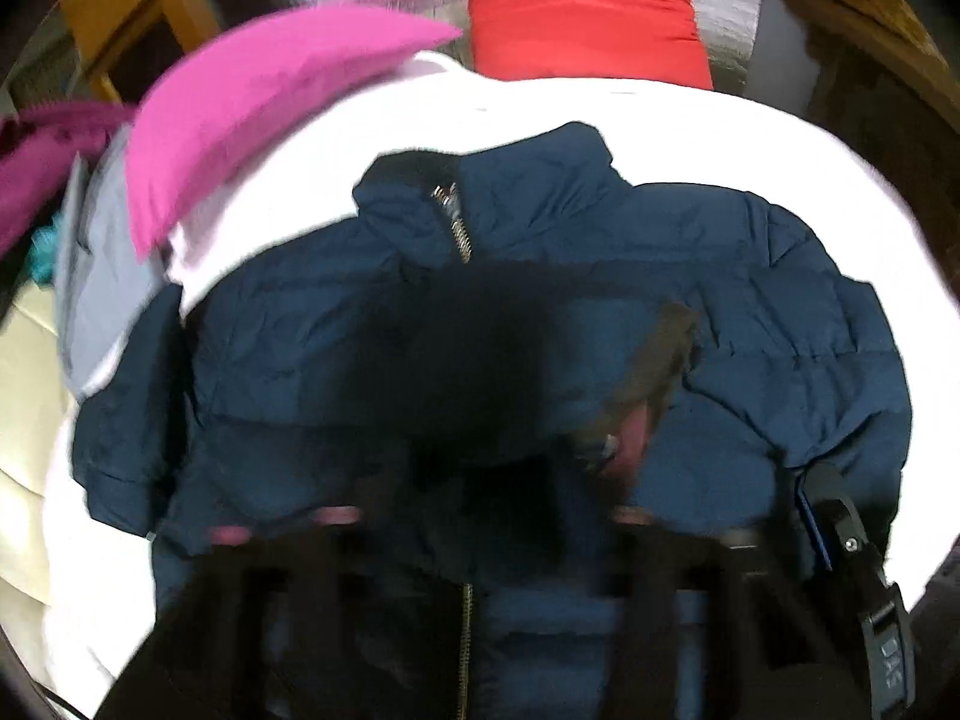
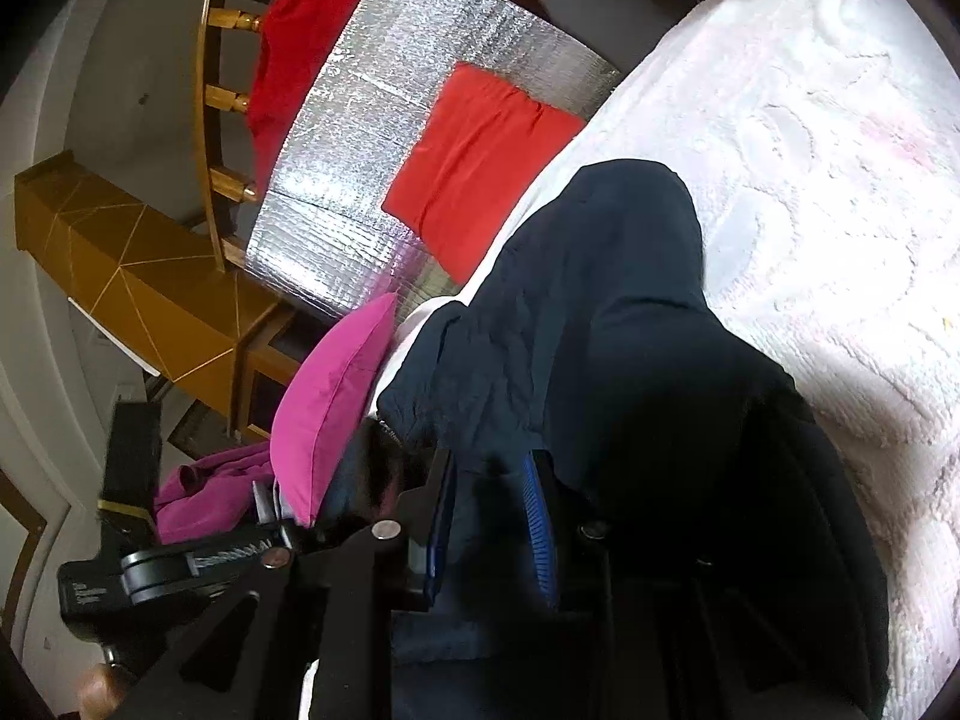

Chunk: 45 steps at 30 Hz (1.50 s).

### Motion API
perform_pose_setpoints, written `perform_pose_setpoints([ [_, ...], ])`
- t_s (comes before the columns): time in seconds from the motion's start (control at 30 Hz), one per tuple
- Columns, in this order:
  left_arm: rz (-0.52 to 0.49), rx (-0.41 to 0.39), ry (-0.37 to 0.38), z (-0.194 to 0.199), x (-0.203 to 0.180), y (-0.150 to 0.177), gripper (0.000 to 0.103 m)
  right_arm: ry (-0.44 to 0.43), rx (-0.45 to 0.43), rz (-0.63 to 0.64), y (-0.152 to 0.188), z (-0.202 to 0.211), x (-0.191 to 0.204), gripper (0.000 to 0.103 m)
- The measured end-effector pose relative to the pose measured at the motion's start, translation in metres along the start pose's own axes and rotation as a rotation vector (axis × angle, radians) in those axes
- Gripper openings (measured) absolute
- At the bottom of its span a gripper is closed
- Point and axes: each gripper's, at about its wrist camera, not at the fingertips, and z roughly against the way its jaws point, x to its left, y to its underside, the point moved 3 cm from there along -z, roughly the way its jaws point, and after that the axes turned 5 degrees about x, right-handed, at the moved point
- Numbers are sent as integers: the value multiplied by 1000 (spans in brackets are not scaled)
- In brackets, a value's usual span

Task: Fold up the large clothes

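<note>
A navy puffer jacket [image 1: 750,312] with a brass zipper lies front up on a white bedspread [image 1: 690,138], collar at the far side. My left gripper [image 1: 480,480] is low over the jacket's middle, and its fingers are blurred and dark, so I cannot tell its state. My right gripper [image 2: 489,516] has its blue-padded fingers [image 2: 537,534] shut on a fold of the navy jacket [image 2: 600,300], which drapes up over it. The right gripper also shows in the left wrist view [image 1: 840,528] at the jacket's right edge.
A pink pillow [image 1: 258,108] and a red cushion [image 1: 576,18] lie beyond the jacket, the red one on a silver foil mat [image 2: 372,138]. Grey and magenta clothes [image 1: 96,276] are heaped at the left. A wooden chair [image 2: 222,120] and brown cabinet [image 2: 138,276] stand past the bed.
</note>
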Motion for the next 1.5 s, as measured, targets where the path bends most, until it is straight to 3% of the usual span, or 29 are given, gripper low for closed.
perform_pose_setpoints([
  [0.03,15,-7,25,3,8,0,27,0,0,1,0,0,0,27],
  [0.17,55,-57,65,26,47,-2,22,5,-1,6,1,-1,1,27],
  [0.27,101,-69,48,40,87,-3,13,12,-2,11,2,-1,2,27],
  [0.47,212,-80,14,59,179,4,13,22,-2,17,4,-1,3,27],
  [0.5,229,-82,3,62,196,7,16,24,-1,18,4,-2,3,27],
  [0.57,271,-82,-11,66,230,15,33,26,-1,19,4,-2,3,27],
  [0.63,348,-89,-43,70,274,26,71,28,-1,20,4,-1,3,27],
  [0.77,471,-83,-96,60,346,49,74,30,-1,21,4,-2,3,27],
  [0.87,588,-30,-49,39,393,69,74,31,-1,22,5,-1,3,27],
  [1.0,725,2,65,5,426,82,74,33,-4,25,5,-1,3,27],
  [1.27,993,16,295,-56,452,98,72,33,-4,25,5,-1,3,27],
  [1.37,1054,7,344,-74,459,98,60,33,-5,25,5,-1,3,27],
  [1.43,1088,-2,375,-82,462,99,41,33,-5,25,5,-1,3,27],
  [1.5,1122,-24,397,-91,467,99,39,34,-5,26,5,-1,3,27],
])
